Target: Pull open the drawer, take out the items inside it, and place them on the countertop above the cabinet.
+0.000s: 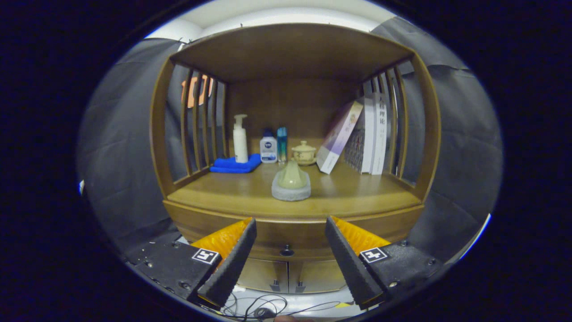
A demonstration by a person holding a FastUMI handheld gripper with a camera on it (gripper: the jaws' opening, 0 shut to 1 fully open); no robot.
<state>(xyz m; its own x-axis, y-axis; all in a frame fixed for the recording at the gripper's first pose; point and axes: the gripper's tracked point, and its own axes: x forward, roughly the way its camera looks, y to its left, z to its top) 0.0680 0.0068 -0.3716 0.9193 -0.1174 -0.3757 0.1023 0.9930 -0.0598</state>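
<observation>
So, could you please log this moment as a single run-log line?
stage: approach | tongs: open, apart, nothing held | drawer: closed, knob between the tongs, beyond them | countertop: bottles, folded cloth, books, lidded cup

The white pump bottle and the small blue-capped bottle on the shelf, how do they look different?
The white pump bottle is tall and slim with a pump head; the blue-capped bottle is short and squat with a plain cap. The pump bottle stands on the blue cloth; the blue-capped bottle stands on bare wood beside it. Both are upright, far beyond the open gripper.
</observation>
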